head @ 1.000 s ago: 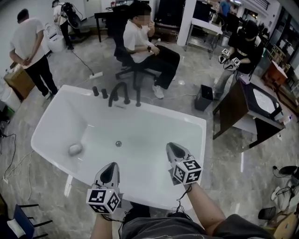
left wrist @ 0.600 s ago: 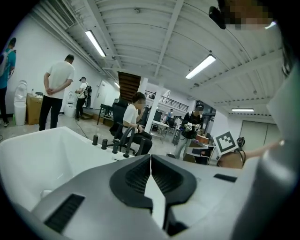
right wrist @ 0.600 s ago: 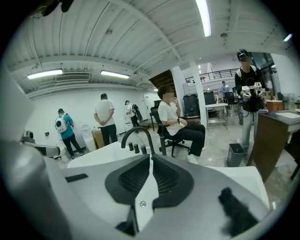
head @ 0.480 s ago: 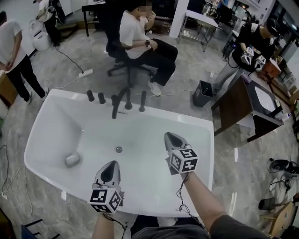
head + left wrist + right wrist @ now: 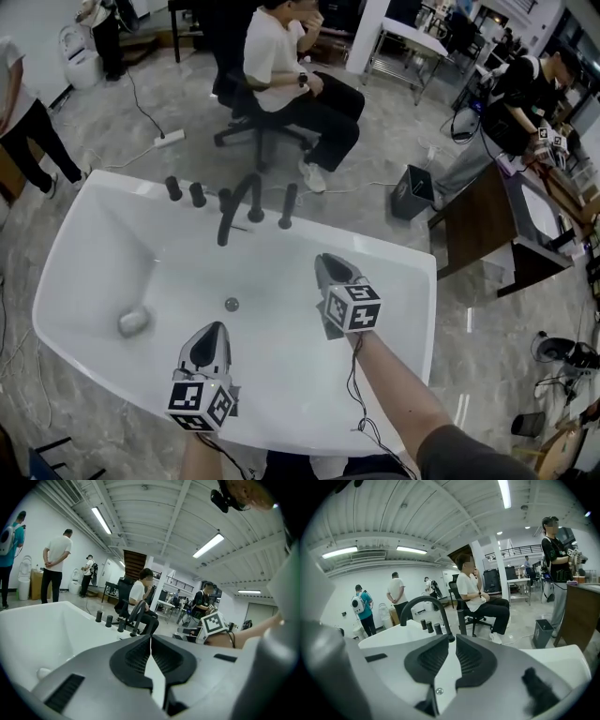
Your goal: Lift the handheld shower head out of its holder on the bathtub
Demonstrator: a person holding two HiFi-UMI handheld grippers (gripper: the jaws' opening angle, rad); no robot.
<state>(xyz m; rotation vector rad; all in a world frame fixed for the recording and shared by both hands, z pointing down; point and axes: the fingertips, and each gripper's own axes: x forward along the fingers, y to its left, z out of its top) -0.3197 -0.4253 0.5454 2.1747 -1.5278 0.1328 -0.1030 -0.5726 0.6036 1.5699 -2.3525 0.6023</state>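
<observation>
**Nearing the far rim with both tongs shut**

Skirting the knobs (image 5: 173, 187) on the far rim of the bathtub (image 5: 84, 253). Holding the left gripper (image 5: 212, 330) over the bathtub's near half, jaws pressed together on nothing. Eyeing the curved spout (image 5: 254, 197) on that rim and, just right of it, a slim black stick, probably the shower head (image 5: 288, 204), standing in its holder. Carrying the right gripper (image 5: 326, 262) over the bathtub's middle, likewise clamped and empty. Risking a knock rather than a grip by arriving unopened, or snagging the spout by swinging wide.
</observation>
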